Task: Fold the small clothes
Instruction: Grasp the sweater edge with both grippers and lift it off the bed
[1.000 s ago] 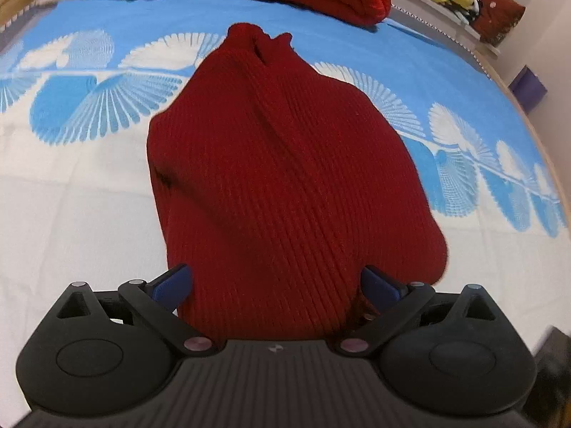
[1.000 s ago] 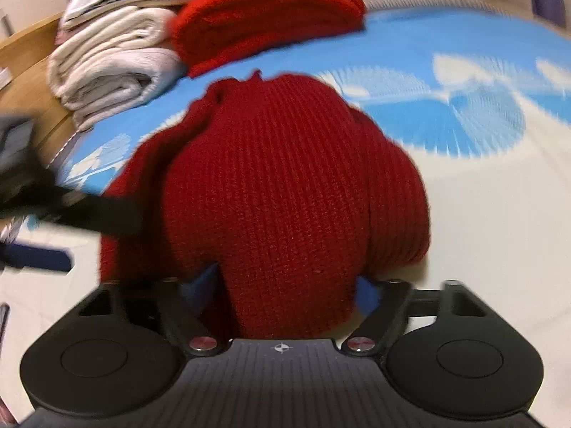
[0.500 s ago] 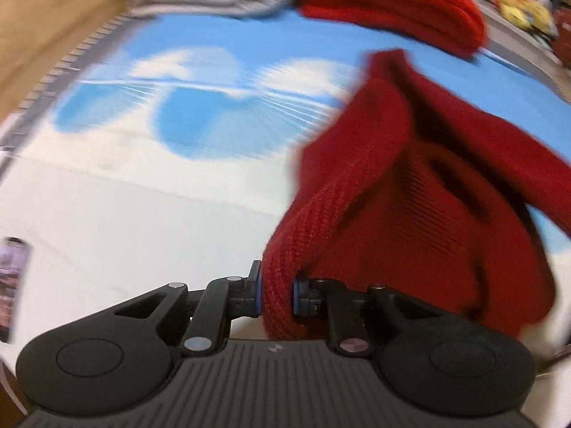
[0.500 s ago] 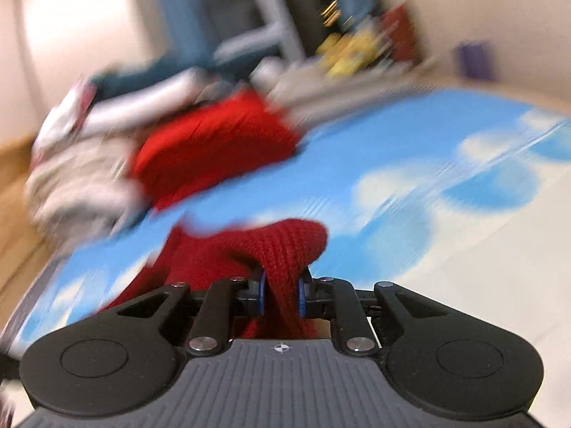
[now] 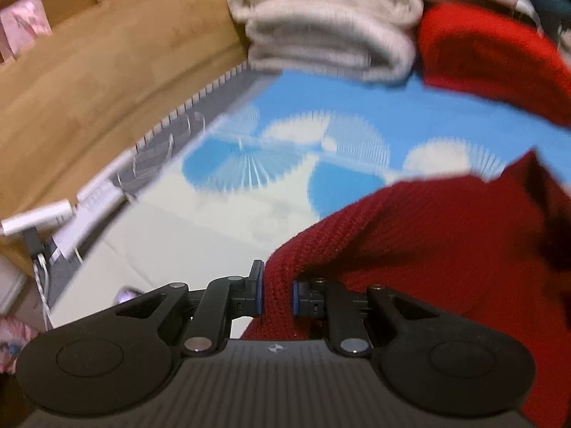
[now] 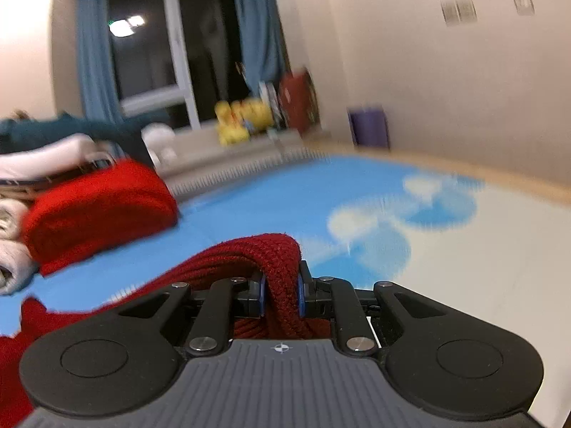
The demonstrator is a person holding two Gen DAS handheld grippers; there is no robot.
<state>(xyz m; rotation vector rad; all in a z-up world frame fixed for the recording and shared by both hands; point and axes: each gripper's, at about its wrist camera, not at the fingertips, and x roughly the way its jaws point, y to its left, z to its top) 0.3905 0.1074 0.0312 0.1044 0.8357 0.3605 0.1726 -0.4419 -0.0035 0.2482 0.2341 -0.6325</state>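
Pinching a thick edge of the dark red knit garment (image 5: 446, 235) between its blue-padded fingers, the left gripper (image 5: 277, 294) was clamped tight on the fabric, which bulked up to the right of the gripper above the blue-and-white patterned bedspread (image 5: 285, 164). The right gripper (image 6: 280, 294) was likewise closed on a rolled, ribbed edge of the same garment (image 6: 264, 253), and from there the knit trailed down and leftward toward the lower left corner of the right wrist view. Beyond the garment, at the far side of the bedspread (image 6: 374, 214), lay a folded bright red knit (image 6: 96, 210), and just beside it a stack of folded pale grey towels (image 5: 328, 25). To the left of the bedspread in the left wrist view ran a wooden floor (image 5: 89, 82). Behind the bedspread in the right wrist view stood yellow plush toys (image 6: 242, 117), a purple box (image 6: 369, 126), blue curtains (image 6: 94, 60) and a dark window (image 6: 142, 46). Both views were blurred.
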